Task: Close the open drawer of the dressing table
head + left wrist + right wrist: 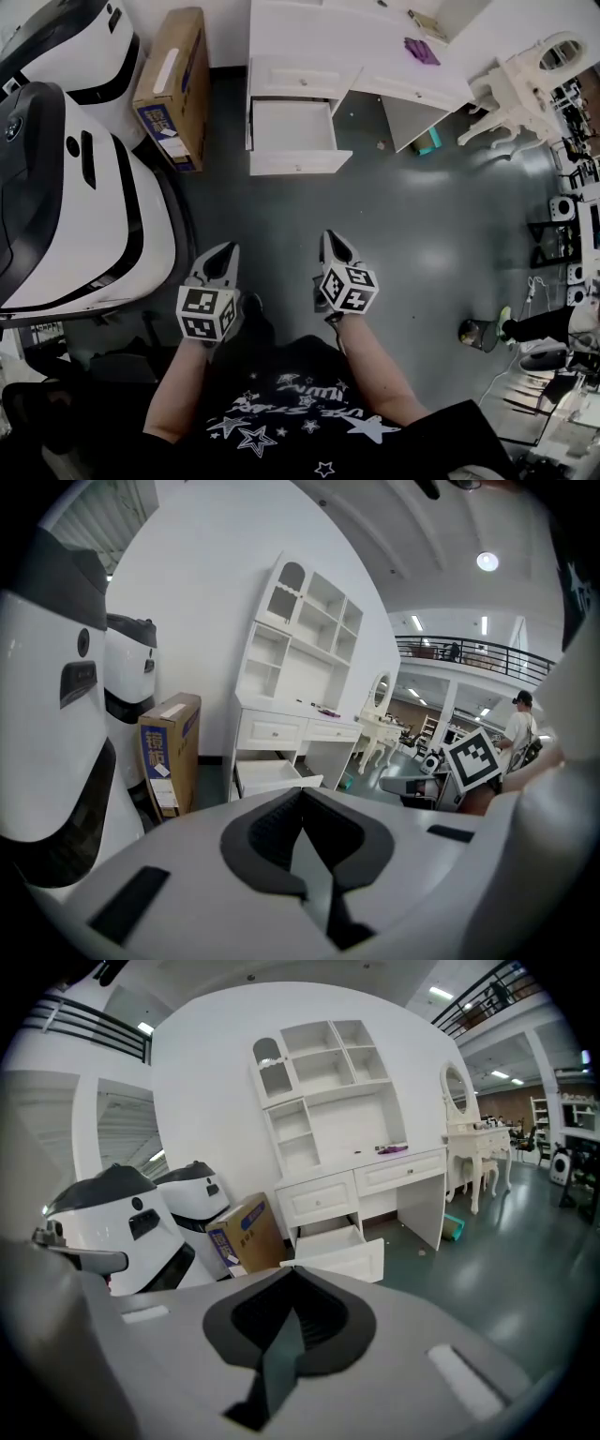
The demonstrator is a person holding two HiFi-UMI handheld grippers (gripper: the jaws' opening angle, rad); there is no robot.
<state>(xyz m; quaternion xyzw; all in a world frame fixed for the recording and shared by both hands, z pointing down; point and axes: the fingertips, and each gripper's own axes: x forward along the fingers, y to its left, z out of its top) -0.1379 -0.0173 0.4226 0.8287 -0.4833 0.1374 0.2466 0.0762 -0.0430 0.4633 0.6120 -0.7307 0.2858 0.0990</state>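
1. well, in the head view my left gripper (221,255) and right gripper (334,244) sit side by side at lower middle, both pointing up the frame over the dark floor (412,216). the open drawer (292,127) juts out of the dressing table (328,37) at upper middle, well apart from both tips. a cardboard box (173,84) stands left of the table.
2. in the left gripper view my jaws are pressed together at the tip with nothing between them. the open drawer (272,775) shows just above them, with the cardboard box (171,752) to its left.
3. in the right gripper view my jaws meet tip to tip, empty too. the open drawer (342,1252) sits just above them at centre, pulled out under the dressing table (356,1185).
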